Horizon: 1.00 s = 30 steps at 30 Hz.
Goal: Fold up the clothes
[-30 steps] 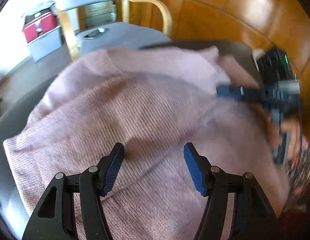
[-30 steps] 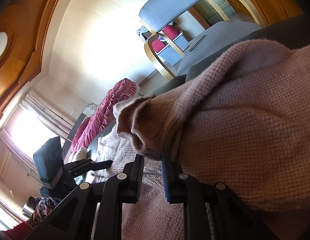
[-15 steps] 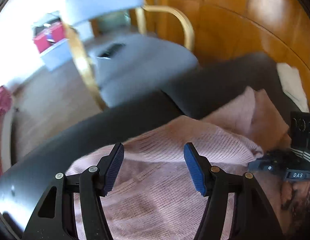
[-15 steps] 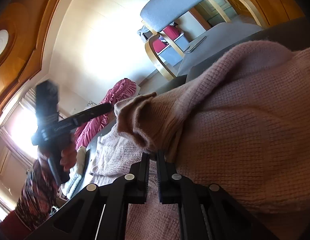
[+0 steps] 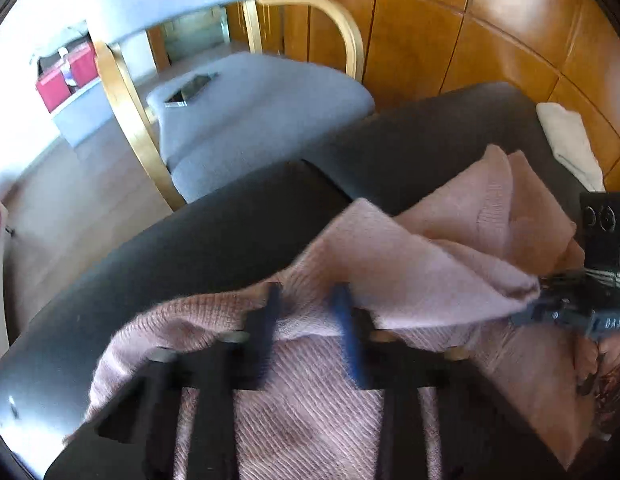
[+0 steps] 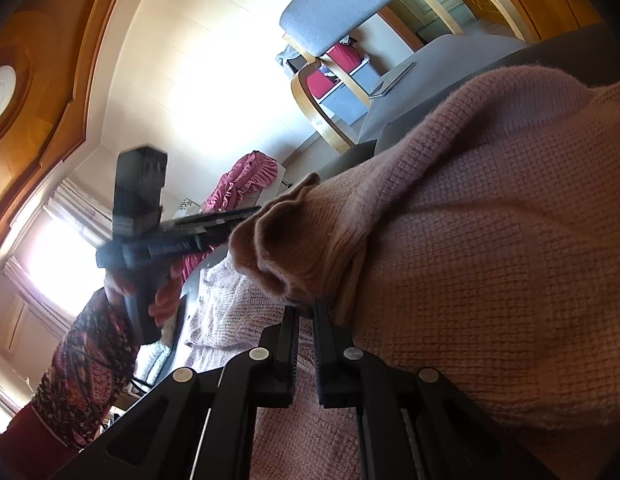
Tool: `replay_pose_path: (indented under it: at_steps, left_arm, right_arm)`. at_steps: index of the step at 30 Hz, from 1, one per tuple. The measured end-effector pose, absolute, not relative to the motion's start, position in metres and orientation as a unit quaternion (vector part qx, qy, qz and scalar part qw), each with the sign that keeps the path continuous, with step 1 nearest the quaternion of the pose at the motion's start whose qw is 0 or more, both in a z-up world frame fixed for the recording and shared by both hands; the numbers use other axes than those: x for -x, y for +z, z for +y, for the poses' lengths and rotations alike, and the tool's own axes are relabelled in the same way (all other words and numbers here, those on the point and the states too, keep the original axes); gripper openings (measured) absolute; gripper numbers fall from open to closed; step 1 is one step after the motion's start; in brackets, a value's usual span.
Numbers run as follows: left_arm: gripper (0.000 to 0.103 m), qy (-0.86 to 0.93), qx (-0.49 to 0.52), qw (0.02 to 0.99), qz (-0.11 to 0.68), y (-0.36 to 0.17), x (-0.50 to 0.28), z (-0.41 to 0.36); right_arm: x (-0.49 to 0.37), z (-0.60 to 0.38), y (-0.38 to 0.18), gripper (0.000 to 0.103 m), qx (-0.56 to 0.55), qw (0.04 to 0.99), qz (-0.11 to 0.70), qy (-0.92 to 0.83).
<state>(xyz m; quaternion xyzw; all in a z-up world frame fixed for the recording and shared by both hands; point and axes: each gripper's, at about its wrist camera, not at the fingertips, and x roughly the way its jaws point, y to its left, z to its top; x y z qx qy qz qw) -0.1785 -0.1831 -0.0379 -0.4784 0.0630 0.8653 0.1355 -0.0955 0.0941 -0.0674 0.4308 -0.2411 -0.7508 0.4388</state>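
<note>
A pink knit sweater [image 5: 390,264] lies crumpled on a dark table [image 5: 230,232]. My left gripper [image 5: 308,308] points down at its far edge. Its jaws are closing, blurred, with a gathered fold of the knit between them. My right gripper [image 6: 306,314] is shut on a bunched, tan-pink ribbed cuff [image 6: 294,248] of the same sweater [image 6: 490,240], lifted off the table. In the left wrist view the right gripper [image 5: 540,308] comes in from the right edge, pinching the raised fabric. A hand [image 6: 162,300] holds the left gripper's handle.
A grey chair [image 5: 250,112] with bent wooden arms stands beyond the table, with a phone [image 5: 192,88] on its seat. A white cloth [image 5: 570,144] lies at the table's far right. Wood panelling is behind, a red box [image 5: 66,76] at far left, and red ruffled fabric [image 6: 242,184] across the room.
My left gripper has travelled from over the sweater's middle to its far edge, and its jaws have narrowed onto the knit. My right gripper closed fully on the cuff and stayed put.
</note>
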Motion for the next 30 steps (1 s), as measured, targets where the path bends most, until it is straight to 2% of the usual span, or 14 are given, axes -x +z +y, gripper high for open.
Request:
replay_pose_path:
  at_steps: [4, 7, 8, 15, 17, 19, 21, 23, 25, 27, 30]
  left_arm:
    - [0.004, 0.89, 0.427, 0.132, 0.093, -0.027, 0.141, -0.171]
    - [0.003, 0.9, 0.41, 0.126, 0.08, -0.023, 0.115, -0.174]
    - [0.0, 0.902, 0.409, 0.121, 0.069, -0.022, 0.106, -0.177]
    - [0.0, 0.896, 0.436, 0.085, -0.026, -0.052, 0.051, -0.201]
    - [0.0, 0.89, 0.441, 0.082, -0.077, -0.06, 0.038, -0.209]
    - [0.01, 0.883, 0.431, 0.087, -0.165, -0.059, 0.032, -0.225]
    - [0.049, 0.87, 0.414, 0.091, -0.251, -0.057, 0.027, -0.24]
    - [0.064, 0.859, 0.385, 0.09, -0.324, -0.047, 0.028, -0.254]
    - [0.066, 0.847, 0.385, 0.086, -0.356, -0.04, 0.038, -0.258]
    - [0.076, 0.83, 0.406, 0.079, -0.374, -0.037, 0.054, -0.256]
    - [0.076, 0.799, 0.456, 0.068, -0.387, -0.044, 0.081, -0.248]
  right_arm:
    - [0.094, 0.097, -0.066, 0.005, -0.43, 0.437, -0.244, -0.752]
    - [0.094, 0.1, -0.065, 0.005, -0.427, 0.434, -0.25, -0.753]
    - [0.094, 0.102, -0.064, 0.005, -0.425, 0.432, -0.252, -0.754]
    - [0.093, 0.109, -0.062, 0.006, -0.415, 0.429, -0.269, -0.756]
    - [0.094, 0.108, -0.062, 0.007, -0.416, 0.43, -0.267, -0.755]
    - [0.094, 0.108, -0.062, 0.008, -0.42, 0.432, -0.267, -0.753]
    - [0.094, 0.107, -0.061, 0.013, -0.421, 0.435, -0.268, -0.75]
    - [0.091, 0.107, -0.058, 0.022, -0.416, 0.439, -0.263, -0.752]
    - [0.088, 0.105, -0.056, 0.024, -0.412, 0.444, -0.253, -0.755]
    - [0.087, 0.102, -0.054, 0.025, -0.41, 0.446, -0.248, -0.756]
    - [0.085, 0.107, -0.051, 0.026, -0.395, 0.449, -0.258, -0.759]
